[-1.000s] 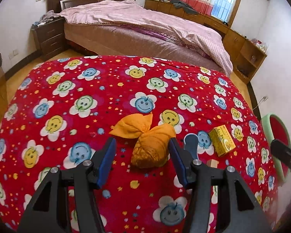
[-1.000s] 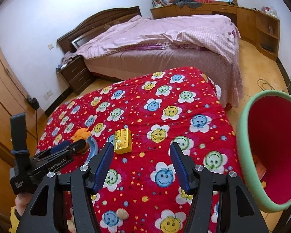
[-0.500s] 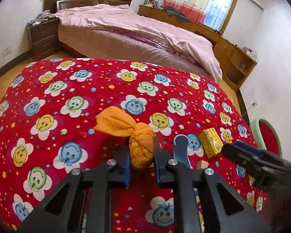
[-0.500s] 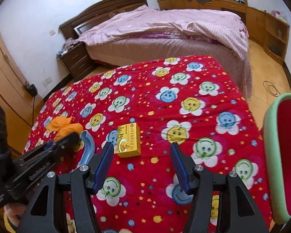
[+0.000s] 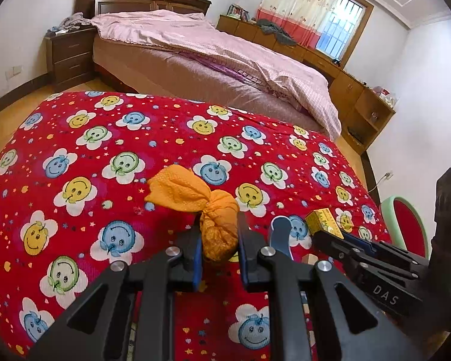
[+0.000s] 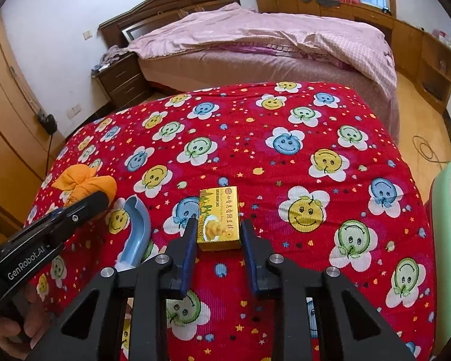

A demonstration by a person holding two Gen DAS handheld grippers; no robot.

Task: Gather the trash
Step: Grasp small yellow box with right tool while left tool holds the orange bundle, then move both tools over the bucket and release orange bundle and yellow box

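Orange cloth bundle is pinched in your left hand-held gripper; your right hand-held gripper just closed around the yellow box near the red blanket's front edge, pads at its sides.

Between the left gripper's jaws, the lower part of the orange bundle is hidden by the pads. Right of those jaws, the right gripper covers most of the yellow box — only a corner shows. The green-rimmed bin, far right of the right gripper's jaws, is cut off by the picture's edge — its inside cannot be made out.
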